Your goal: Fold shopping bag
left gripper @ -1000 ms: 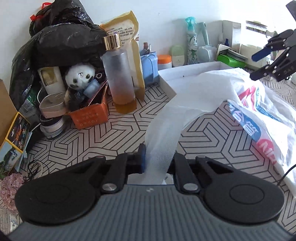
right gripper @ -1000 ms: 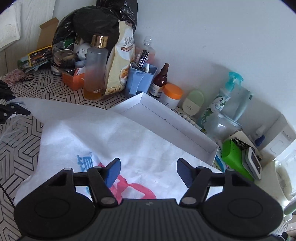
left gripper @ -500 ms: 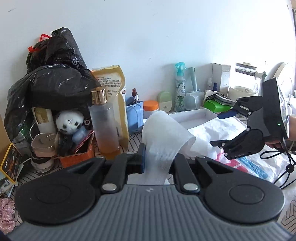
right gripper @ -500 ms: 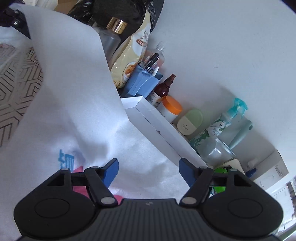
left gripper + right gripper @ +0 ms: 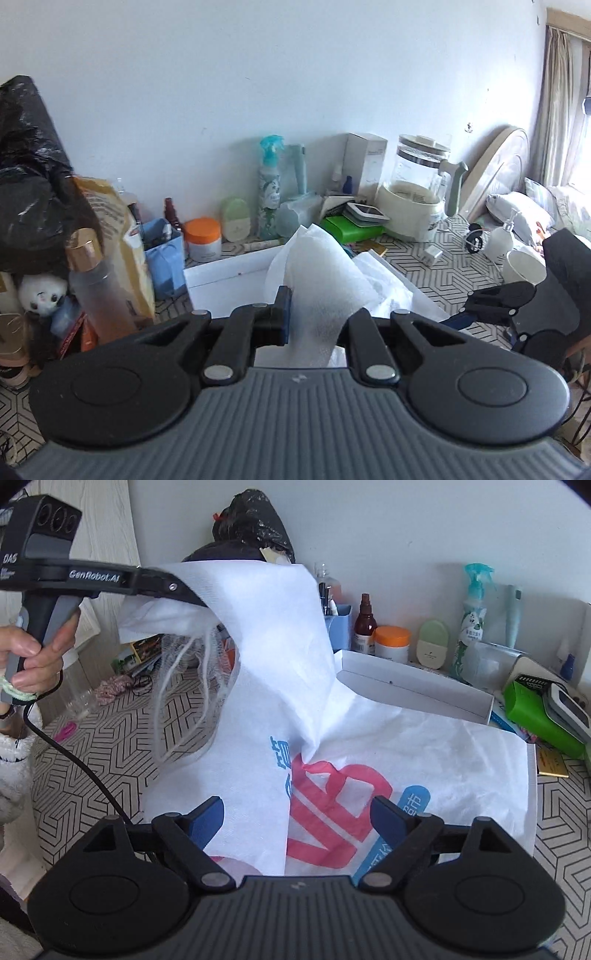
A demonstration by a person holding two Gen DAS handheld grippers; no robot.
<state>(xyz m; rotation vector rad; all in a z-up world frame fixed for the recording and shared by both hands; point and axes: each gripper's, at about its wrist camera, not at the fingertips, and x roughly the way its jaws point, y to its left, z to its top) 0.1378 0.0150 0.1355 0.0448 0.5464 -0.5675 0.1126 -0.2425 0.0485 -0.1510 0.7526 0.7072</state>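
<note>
Jaws pinched on the bag (image 5: 369, 738) corner, the left gripper (image 5: 314, 314) lifts it off the table (image 5: 110, 746) while the right gripper (image 5: 297, 819) hovers open (empty), so a loose pinch may drop the flap crooked.

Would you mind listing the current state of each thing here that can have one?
left hand-held gripper: shut on the shopping bag's edge.
right hand-held gripper: open, empty, over the bag.
shopping bag: partly flat on the table, one side lifted.
white box: open, lying flat.
glass kettle: lid on, upright.
frosted bottle: capped, upright.
</note>
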